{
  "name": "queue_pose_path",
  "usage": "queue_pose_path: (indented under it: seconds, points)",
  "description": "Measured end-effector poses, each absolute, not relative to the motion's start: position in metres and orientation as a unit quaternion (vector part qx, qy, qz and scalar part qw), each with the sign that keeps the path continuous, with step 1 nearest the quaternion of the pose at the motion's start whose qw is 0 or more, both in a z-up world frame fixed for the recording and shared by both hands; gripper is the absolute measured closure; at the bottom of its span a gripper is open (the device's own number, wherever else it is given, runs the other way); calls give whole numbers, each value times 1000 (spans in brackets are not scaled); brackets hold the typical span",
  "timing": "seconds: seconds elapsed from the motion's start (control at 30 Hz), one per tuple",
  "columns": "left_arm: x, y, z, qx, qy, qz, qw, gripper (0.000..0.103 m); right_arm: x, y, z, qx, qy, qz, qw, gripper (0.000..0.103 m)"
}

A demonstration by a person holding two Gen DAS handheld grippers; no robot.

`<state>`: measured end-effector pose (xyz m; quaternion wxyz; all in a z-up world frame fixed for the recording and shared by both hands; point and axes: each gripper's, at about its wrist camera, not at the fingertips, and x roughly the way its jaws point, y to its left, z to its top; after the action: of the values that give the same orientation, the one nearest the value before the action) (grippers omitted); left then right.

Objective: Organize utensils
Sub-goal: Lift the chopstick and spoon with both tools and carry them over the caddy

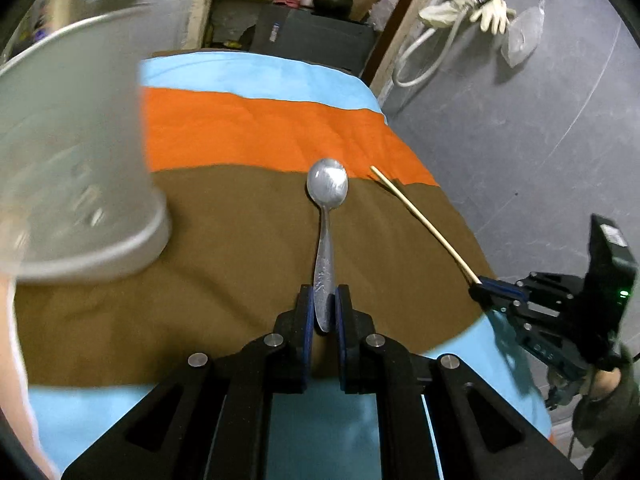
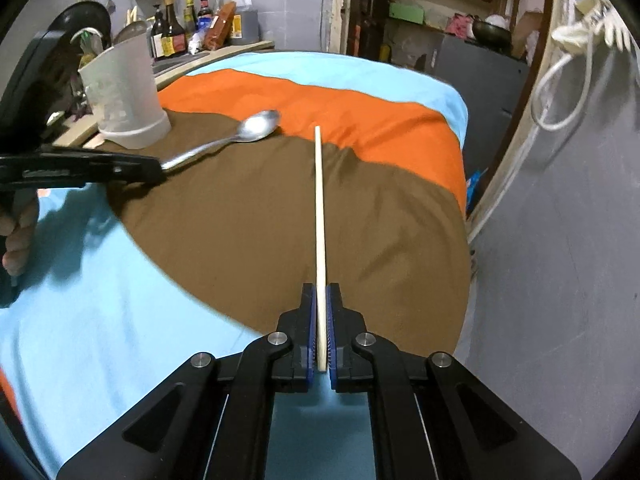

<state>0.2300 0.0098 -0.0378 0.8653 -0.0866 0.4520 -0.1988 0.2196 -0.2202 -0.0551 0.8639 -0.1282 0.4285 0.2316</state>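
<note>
Two utensils (image 1: 327,236) (image 2: 319,208) gripped (labels unreadable)

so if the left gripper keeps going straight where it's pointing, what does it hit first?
Probably the brown cloth: the left gripper angles down, and its spoon tip leads. The cup sits off-line.

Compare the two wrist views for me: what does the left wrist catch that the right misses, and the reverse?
Left wrist only: pale gloves hanging on the grey wall.
Right wrist only: sauce bottles on a counter behind the cup.
Both: left tool shut on the spoon, right tool shut on the chopstick, the translucent cup, and the striped cloth.
</note>
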Motion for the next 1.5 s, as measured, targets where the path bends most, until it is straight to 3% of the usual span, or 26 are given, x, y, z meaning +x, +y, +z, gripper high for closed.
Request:
queue_pose_path:
  seconds: [0.27,0.43,0.5,0.57,0.63,1.4,1.5]
  points:
    - [171,22,-40,-79,464,-200,859,96,190,-220,-51,-104,446,265,849,101]
    - [163,25,-39,-70,456,-187,867,93,193,-216,-52,-97,445,269,849,95]
    - [161,21,-38,-50,449,-182,873,86,199,-213,-52,-101,442,269,849,89]
    - [160,16,-38,-31,444,-184,876,67,209,-207,-53,-105,441,269,850,83]
    - [163,9,-36,-7,438,-181,881,63,218,-203,-53,-108,442,271,849,82]
    - [255,-44,-59,105,473,-201,851,63,303,-162,-53,-134,471,304,817,81]
    - [260,-41,-59,95,474,-208,850,73,305,-159,-53,-139,476,298,815,82]
